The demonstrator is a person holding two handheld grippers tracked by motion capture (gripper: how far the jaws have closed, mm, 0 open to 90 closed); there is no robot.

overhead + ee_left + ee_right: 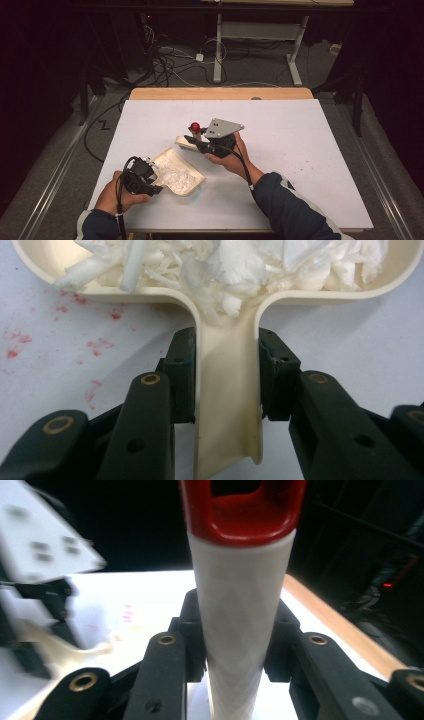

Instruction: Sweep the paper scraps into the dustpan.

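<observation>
My left gripper [151, 173] [226, 342] is shut on the handle of a cream dustpan [186, 172] [227, 400] that lies flat on the white table. White shredded bits [176, 176] [225, 265] fill the pan. My right gripper [198, 140] [235, 605] is shut on the white handle of a brush [235, 645], which stands upright with a red cap [195, 126] [245, 520] on top. The brush's cream head [184, 143] rests on the table just beyond the dustpan's far corner. The other gripper and the dustpan [65, 650] appear blurred at the left of the right gripper view.
Faint red specks [90, 345] mark the white table top [290, 145] beside the pan. A wooden strip [220, 93] runs along the table's far edge. Beyond it, cables [165, 62] lie on the floor near another table's legs [218, 50].
</observation>
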